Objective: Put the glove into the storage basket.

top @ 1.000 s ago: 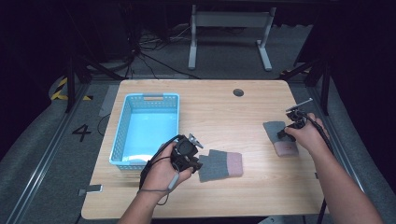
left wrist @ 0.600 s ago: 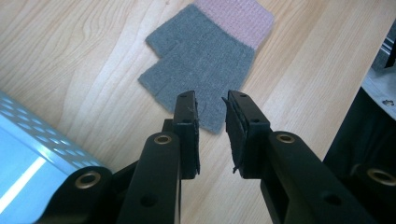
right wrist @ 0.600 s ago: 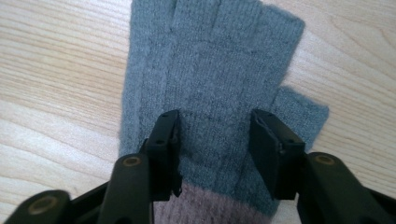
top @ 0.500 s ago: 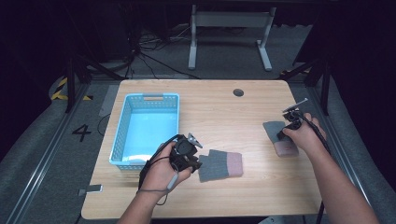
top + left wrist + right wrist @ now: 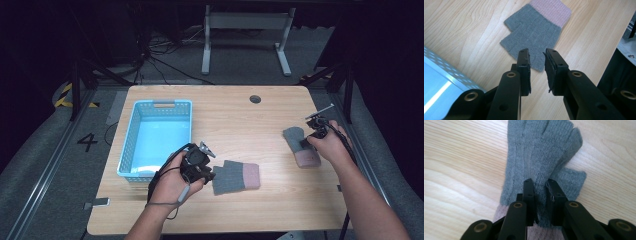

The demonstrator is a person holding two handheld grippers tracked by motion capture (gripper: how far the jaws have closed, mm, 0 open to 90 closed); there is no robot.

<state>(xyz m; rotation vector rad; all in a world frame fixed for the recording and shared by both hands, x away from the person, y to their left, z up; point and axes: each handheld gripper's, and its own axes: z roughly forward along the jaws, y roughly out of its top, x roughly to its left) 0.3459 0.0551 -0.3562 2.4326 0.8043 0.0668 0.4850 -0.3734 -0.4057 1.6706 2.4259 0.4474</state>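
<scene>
From the high view we see a wooden table (image 5: 235, 107) with a light blue basket (image 5: 157, 137) on its left half. The left gripper (image 5: 206, 172) sits in the person's left hand just off the basket's near right corner, and its tip meets the finger end of a grey glove with a pink cuff (image 5: 236, 177) lying flat on the wood. Well apart, near the table's right edge, the right gripper (image 5: 306, 144) comes down onto a second grey glove (image 5: 299, 145) (its pink cuff points toward the person).

In the left gripper view we look along the two black jaws of the left gripper (image 5: 537, 55), which stand a narrow way apart over the near edge of the grey glove with a pink cuff (image 5: 534, 32). We cannot tell whether the pads pinch any cloth. A corner of the light blue basket (image 5: 446, 80) shows at lower left.

In the right gripper view the right gripper (image 5: 539, 183) has just been closing its jaws, and a raised fold of the second grey glove (image 5: 541, 152) is squeezed between them, so this claw is narrow and holding knit. The glove's fingers point away from the camera, the thumb sticking out to the right.
</scene>
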